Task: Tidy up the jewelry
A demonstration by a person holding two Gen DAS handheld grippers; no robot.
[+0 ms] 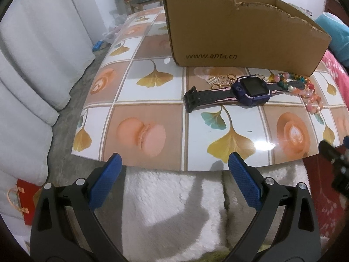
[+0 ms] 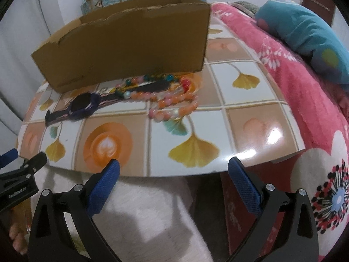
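A purple smartwatch (image 1: 250, 90) with a black strap lies on the patterned table (image 1: 152, 100), in front of a brown cardboard box (image 1: 240, 32). Gold earrings (image 1: 220, 80) lie just left of the watch face. Orange, pink and green bead bracelets (image 1: 309, 96) lie to its right. In the right wrist view the watch (image 2: 82, 107), the bead bracelets (image 2: 172, 100) and the box (image 2: 130, 43) also show. My left gripper (image 1: 174, 163) is open and empty at the table's near edge. My right gripper (image 2: 173, 166) is open and empty at the near edge too.
A white fluffy cloth (image 1: 170, 207) hangs below the table edge. A pink floral blanket (image 2: 294, 76) and a teal pillow (image 2: 305, 35) lie right of the table. White cushions (image 1: 32, 65) stand on the left. The left gripper's tip (image 2: 26, 166) shows at the right view's left edge.
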